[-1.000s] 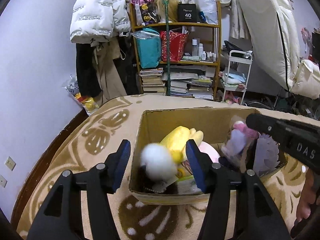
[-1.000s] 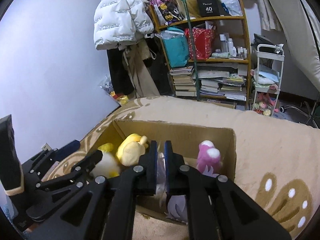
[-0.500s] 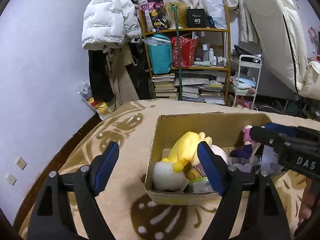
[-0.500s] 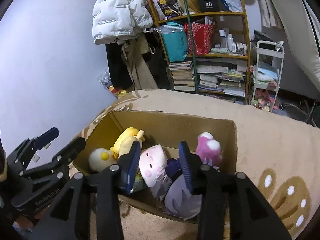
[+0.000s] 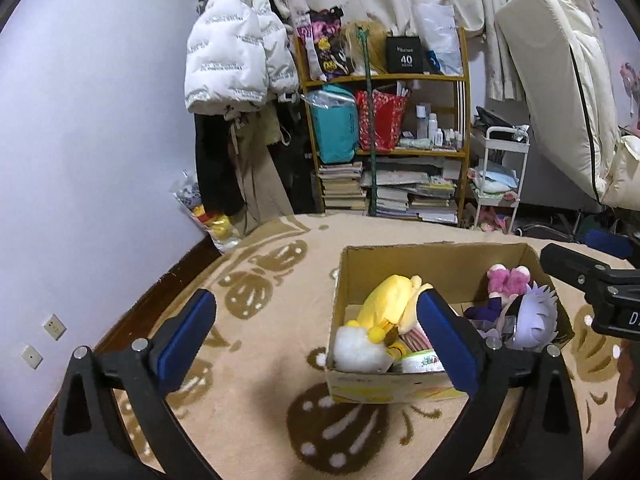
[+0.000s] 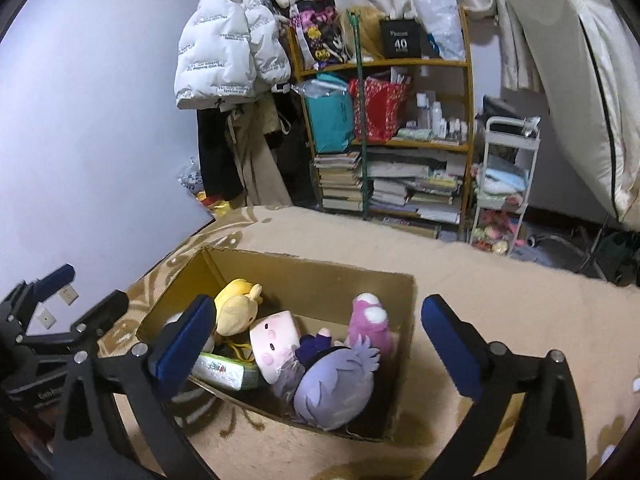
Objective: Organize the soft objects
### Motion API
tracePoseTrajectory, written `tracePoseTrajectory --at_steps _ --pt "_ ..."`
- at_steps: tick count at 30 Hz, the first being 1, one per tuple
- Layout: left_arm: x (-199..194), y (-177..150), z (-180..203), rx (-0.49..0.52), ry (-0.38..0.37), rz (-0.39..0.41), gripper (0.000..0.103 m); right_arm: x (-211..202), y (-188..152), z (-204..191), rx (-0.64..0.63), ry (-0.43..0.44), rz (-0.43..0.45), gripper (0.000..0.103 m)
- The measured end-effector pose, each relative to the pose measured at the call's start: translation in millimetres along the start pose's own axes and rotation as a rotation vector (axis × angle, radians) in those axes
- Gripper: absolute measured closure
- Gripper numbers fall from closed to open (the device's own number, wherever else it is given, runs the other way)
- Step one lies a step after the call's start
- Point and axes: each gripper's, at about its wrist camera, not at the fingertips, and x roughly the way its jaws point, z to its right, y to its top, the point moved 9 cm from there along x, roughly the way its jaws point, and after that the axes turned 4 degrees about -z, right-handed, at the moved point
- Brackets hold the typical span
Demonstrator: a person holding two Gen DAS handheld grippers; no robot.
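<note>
- Left gripper gapes wide, empty, above the rug.
- Right gripper likewise wide, holding nothing.
- Plush toys, among them a yellow plush and a purple-haired doll, lie inside the cardboard box.

light: dim indoor, cool | focus: sharp centre | edges: fisheye-bent, black corners

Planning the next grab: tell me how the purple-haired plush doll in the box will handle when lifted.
The purple-haired plush doll looks stuffed, so probably light and squashy. Its big head may droop. The fuzzy fabric likely grips well.
</note>
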Motion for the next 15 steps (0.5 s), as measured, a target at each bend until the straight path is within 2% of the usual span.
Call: tracePoseTrajectory --at_steps 10,15 --pt "-44.1 0.4 -17.9 -0.019 0.018 0.043 0.003 -51.7 -3.5 -8.6 -0.086 -0.04 0.062 0.0" --pt "-66.9 -1.1 -21.9 -0.015 0.009 0.059 0.003 -76.7 -4.0 -10.7 -0.09 -0.06 0.097 0.0"
